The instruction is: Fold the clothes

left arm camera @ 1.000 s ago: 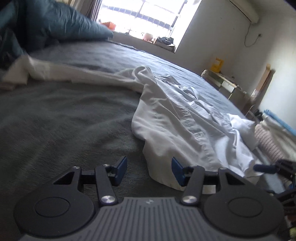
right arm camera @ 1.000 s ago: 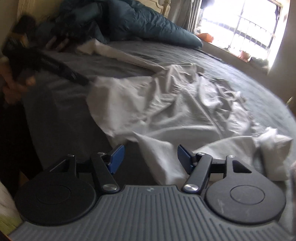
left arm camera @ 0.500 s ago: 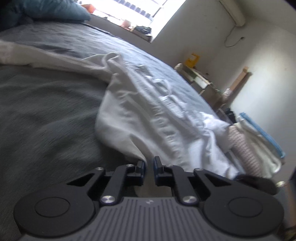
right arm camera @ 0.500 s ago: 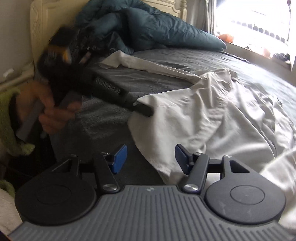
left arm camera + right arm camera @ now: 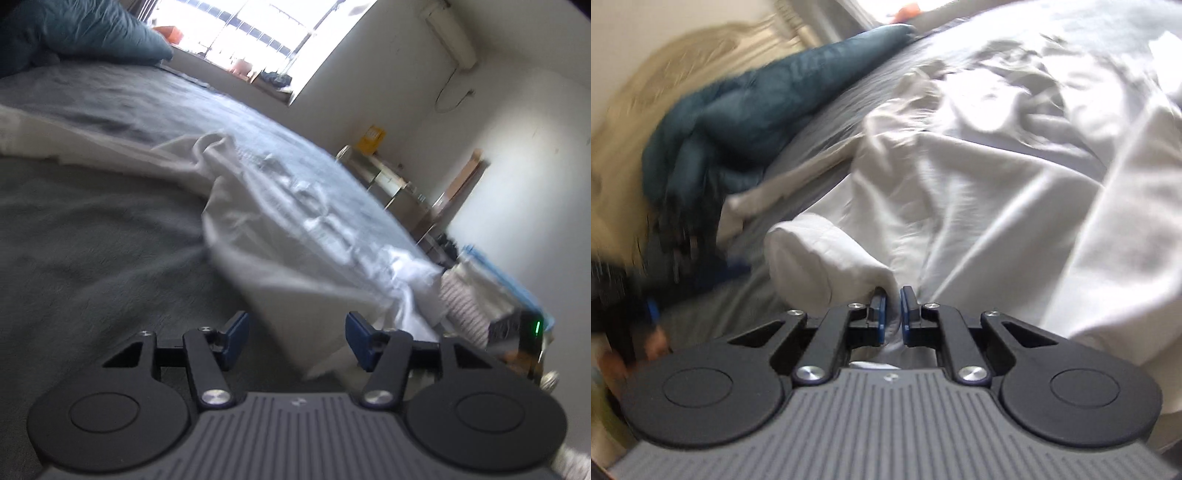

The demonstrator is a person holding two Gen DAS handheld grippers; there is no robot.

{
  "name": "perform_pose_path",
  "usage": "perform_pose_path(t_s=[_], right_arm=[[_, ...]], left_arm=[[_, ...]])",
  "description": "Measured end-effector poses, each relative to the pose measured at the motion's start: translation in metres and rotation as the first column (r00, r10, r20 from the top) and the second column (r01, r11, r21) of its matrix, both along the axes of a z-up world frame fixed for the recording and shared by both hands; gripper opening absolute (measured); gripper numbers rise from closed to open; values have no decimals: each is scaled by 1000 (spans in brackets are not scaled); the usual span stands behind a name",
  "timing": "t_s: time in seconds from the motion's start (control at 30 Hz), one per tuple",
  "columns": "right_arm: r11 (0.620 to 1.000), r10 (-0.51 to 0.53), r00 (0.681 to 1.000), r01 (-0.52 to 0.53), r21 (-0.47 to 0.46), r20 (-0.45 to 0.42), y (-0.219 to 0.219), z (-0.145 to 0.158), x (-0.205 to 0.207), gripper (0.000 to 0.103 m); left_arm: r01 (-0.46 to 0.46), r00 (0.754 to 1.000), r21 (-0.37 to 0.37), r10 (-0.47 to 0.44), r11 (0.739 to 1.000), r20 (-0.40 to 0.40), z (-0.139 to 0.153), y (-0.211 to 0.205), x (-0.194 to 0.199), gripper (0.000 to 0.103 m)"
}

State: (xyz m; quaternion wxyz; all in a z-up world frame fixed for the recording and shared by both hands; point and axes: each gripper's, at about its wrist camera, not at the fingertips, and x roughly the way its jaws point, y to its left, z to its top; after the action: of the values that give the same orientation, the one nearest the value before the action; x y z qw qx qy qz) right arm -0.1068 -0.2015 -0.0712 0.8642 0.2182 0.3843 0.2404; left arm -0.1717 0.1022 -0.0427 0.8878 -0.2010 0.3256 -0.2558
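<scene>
White shirt [image 5: 295, 236]: lay crumpled across grey bed [image 5: 92, 251]. Right hand-held gripper [image 5: 893, 314], wide a second before, was closing on a bunched fold, apparently a cuff; fold begun. Left hand-held gripper [image 5: 296, 341], briefly pinched shut, was opening, hem edge lying unpressed between.

Crumpled white shirt [image 5: 295, 236] on bed

Bright window [image 5: 255, 40], white walls [image 5: 524, 155], grey bed [image 5: 92, 258], teal duvet [image 5: 746, 110]
</scene>
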Motion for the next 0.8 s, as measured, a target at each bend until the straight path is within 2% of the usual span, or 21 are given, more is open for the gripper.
perform_pose_path(t_s=[0.13,0.33,0.43,0.5,0.53,0.7,0.77,0.8], right_arm=[[996,-31,998,35,88,-52,-14,-9,4,7],[995,-26,999,30,91,-44,-13,-11,2,7],[996,-20,999,23,87,-32,-12,-9,2,7],[996,-15,1000,17,87,-25,-10,-9,1,7],[996,-12,1000,14,87,-22,-10,-8,0,7],[998,-3,1000,3,66,6,-7,-6,-6,8],[999,12,999,-13,35,32,-4,-2,-10,8],[1000,21,999,-22,15,45,-2,0,-12,8]], left_arm=[[21,1000,97,-20,995,-5,-11,-19,-8,58],[50,994,270,-74,962,81,-9,-75,-10,58],[6,991,357,-52,934,120,-9,-94,-9,52],[-33,993,389,-13,921,116,-11,-101,-6,44],[-47,994,390,5,920,109,-12,-102,-4,43],[-111,994,331,100,937,49,-14,-89,4,11],[-138,990,314,132,939,41,-14,-82,5,2],[-155,988,312,150,938,40,-13,-79,4,1]])
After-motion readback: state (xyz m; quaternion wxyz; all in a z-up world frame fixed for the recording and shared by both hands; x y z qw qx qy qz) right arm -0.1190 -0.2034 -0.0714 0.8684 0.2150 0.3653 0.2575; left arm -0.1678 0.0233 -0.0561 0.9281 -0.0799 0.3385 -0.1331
